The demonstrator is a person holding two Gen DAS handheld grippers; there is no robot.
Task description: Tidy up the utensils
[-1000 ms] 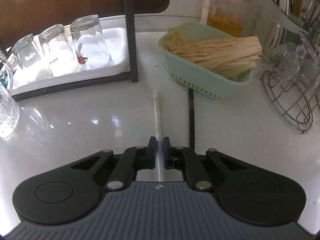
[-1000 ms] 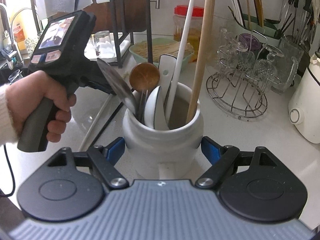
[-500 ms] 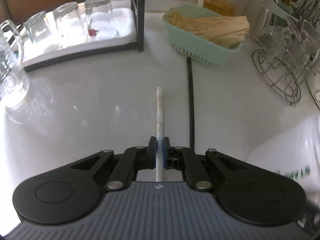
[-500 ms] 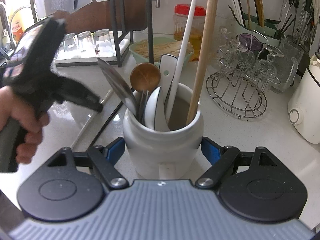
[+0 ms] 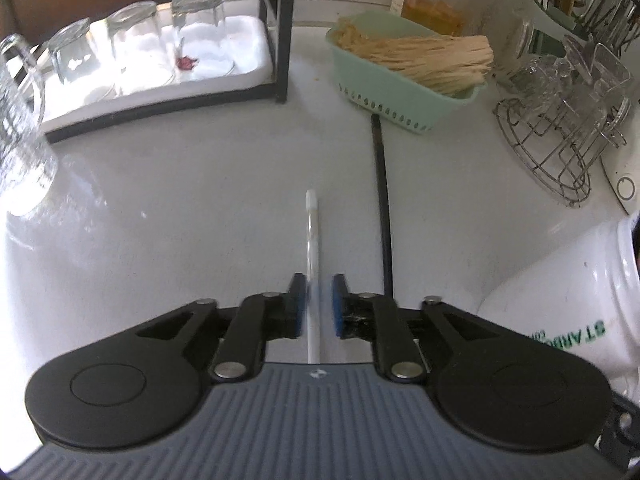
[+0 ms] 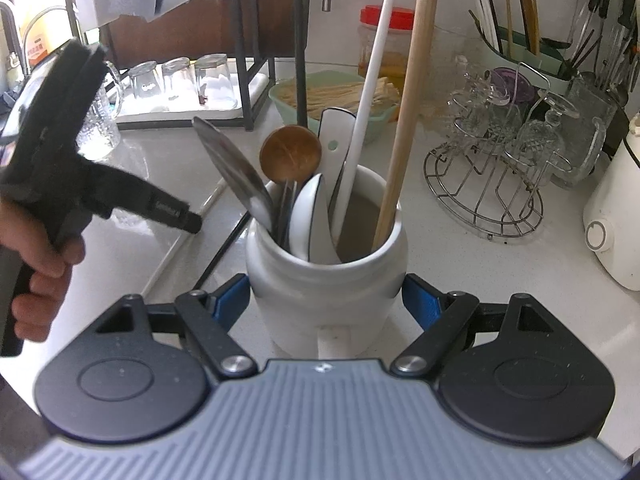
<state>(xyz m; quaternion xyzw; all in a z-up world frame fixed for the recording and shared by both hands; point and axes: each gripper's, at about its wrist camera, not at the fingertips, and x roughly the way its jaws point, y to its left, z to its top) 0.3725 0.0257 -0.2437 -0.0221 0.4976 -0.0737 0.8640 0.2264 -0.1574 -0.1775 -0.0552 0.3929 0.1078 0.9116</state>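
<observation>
Since a second ago my left gripper (image 5: 318, 312) is opening around the seemingly freed white chopstick (image 5: 312, 240), while my right gripper (image 6: 326, 296) clamps the white jar (image 6: 326, 280).

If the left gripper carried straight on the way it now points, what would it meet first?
Most likely the white chopstick, which lies between the fingers of the left gripper as they open, and the countertop under it. The black chopstick lies off to the right.
</observation>
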